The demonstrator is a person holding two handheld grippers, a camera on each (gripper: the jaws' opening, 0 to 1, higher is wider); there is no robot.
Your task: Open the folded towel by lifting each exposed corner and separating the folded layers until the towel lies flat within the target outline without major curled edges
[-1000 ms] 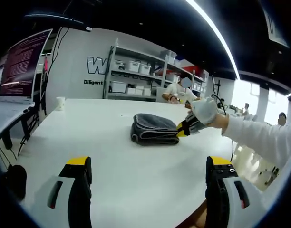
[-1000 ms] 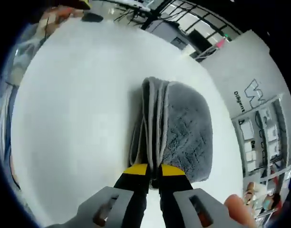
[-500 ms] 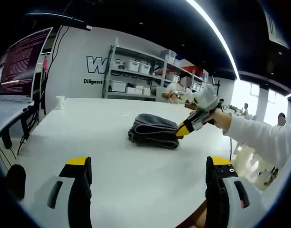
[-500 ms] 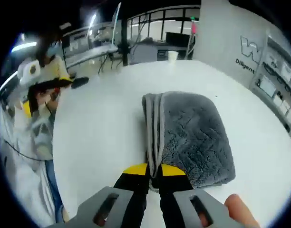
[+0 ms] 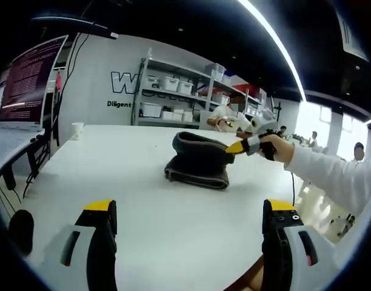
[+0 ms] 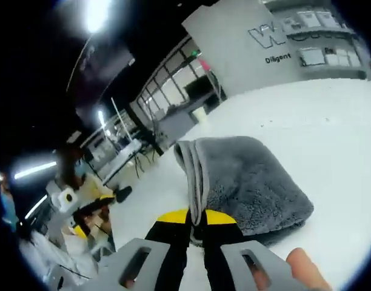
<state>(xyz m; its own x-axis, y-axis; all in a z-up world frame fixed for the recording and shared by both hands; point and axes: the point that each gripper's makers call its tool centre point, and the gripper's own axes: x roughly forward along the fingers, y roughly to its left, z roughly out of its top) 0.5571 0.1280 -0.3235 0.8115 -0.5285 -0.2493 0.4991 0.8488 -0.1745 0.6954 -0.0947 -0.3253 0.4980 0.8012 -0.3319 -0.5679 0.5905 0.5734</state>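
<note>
While most of the grey towel (image 5: 197,162) rests folded near the middle of the white surface (image 5: 143,206), its top layer is pulled up and forms a small arch above the rest. In the right gripper view the towel (image 6: 249,182) looks thick and fluffy, with its stacked edges running toward the camera.

At the near edge of the towel, the right hand-held gripper (image 6: 196,219) has its two yellow-tipped jaws pressed together on the edge of that top layer. In the left gripper view the same right hand-held gripper (image 5: 240,146) comes in from the right side, held by a hand (image 5: 276,147) in a white sleeve (image 5: 331,179), and it holds the towel edge up off the pile.

Closer to the near edge of the surface, the left hand-held gripper (image 5: 188,233) is well apart from the towel. Its jaws are spread wide and have nothing between them.

Near the far left corner of the surface stands a small white cup (image 5: 77,131). Beyond the far edge is a metal shelf (image 5: 173,97) with white boxes against a white wall with dark letters. A big screen (image 5: 28,85) stands past the left edge of the surface.
</note>
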